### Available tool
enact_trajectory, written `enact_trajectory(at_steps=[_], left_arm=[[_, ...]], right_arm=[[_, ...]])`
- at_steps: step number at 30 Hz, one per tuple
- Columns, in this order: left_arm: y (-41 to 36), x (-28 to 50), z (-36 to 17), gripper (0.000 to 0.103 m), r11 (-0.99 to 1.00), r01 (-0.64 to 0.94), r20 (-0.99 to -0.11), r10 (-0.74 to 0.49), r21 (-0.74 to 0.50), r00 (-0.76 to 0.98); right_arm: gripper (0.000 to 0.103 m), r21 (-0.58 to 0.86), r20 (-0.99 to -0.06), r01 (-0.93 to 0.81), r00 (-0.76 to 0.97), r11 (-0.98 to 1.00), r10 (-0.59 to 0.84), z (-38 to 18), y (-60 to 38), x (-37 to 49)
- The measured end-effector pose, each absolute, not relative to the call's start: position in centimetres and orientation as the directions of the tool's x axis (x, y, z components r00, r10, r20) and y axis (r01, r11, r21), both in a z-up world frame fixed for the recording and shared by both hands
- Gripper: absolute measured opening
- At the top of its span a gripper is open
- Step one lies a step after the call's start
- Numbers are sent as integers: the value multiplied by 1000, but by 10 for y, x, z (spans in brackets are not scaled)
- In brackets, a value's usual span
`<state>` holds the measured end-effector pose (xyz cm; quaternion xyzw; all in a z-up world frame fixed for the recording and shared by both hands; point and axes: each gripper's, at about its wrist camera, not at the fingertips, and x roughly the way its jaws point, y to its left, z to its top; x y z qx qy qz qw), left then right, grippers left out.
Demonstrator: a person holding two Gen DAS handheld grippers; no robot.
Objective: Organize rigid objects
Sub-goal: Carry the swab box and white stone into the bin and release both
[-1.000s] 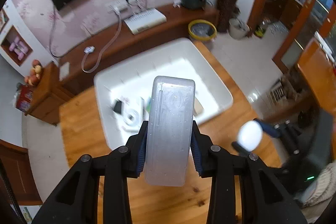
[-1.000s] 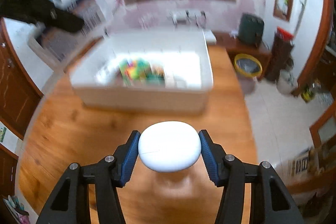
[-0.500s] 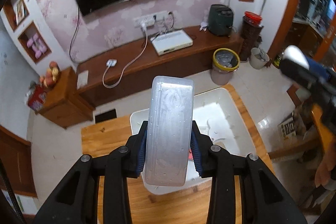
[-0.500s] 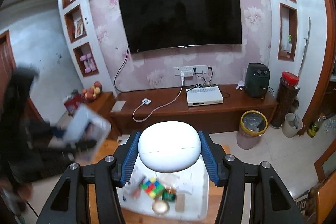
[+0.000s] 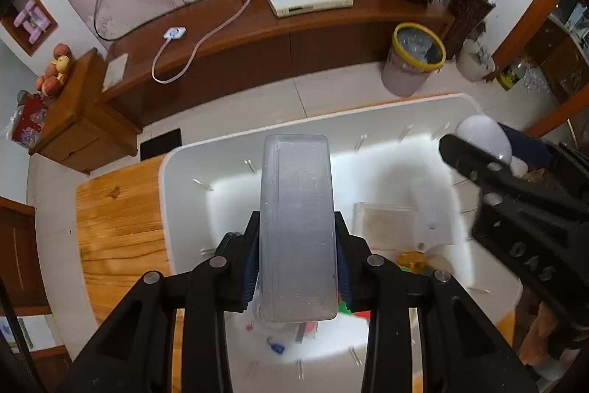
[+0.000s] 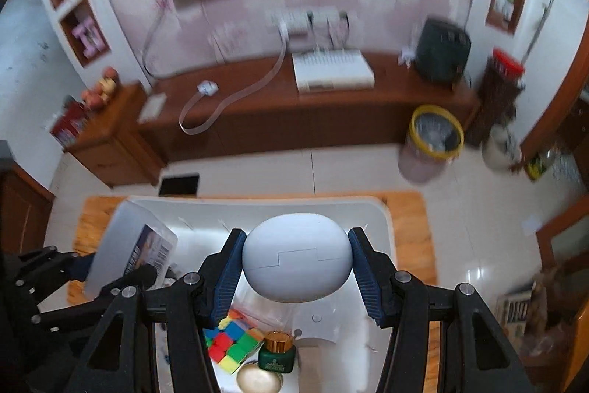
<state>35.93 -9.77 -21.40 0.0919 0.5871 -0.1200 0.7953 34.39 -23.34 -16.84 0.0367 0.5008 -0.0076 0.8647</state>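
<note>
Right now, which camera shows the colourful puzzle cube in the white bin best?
The right wrist view: the puzzle cube lies unobstructed in the white bin, several coloured faces showing. The left wrist view gives only a green and red sliver behind the clear plastic case.

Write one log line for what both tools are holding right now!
left tool: shut on clear plastic box | right tool: shut on white oval case | both above white bin | nothing released yet
</note>
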Motion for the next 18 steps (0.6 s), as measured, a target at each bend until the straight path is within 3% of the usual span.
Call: enact_trajectory(at_steps=[5,18], left_arm=[[-105,368,-238,37,949,315,-964,-74,11,255],[-116,374,-263,39,934,355,-967,-45,48,251]], right_arm=[[57,30,-911,66,412,997,0,-223,-230,358],[57,-8,-948,63,318,998,-28,-269,-223,379]])
